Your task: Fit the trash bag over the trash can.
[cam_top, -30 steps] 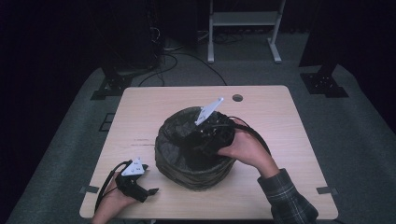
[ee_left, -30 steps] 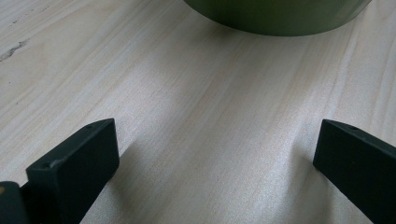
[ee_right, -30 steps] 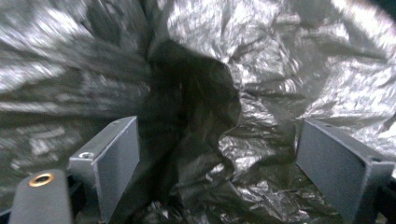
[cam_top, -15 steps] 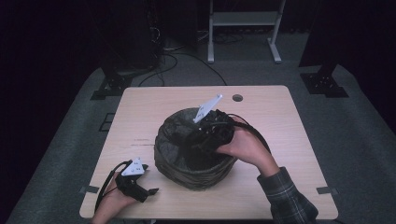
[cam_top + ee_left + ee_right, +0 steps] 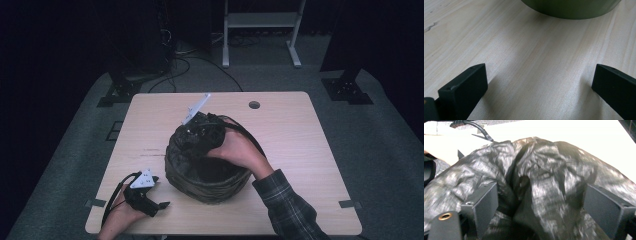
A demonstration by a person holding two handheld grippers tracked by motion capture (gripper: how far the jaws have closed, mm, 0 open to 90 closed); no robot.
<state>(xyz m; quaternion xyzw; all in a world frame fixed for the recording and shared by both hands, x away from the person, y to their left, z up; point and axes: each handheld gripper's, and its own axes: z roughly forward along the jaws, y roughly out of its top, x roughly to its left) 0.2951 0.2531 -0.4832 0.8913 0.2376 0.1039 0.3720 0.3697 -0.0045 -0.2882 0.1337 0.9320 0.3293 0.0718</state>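
A round olive-green bin stands mid-table, lined with a crinkled black plastic bag. My right gripper is over the bin's far-left rim, its grey plate sticking up. In the right gripper view its jaws stand wide apart around a bunched fold of the bag, so the right gripper is open. My left gripper rests near the table's front-left edge. It is open over bare wood, left gripper facing the bin's green base.
The light wood table has a cable hole at the back. A black cable loops from the right gripper over the bin. Dark stands and cables sit on the floor behind the table.
My right gripper has shifted left across the bin's top and pushed into the bag. The left gripper has stayed where it was.
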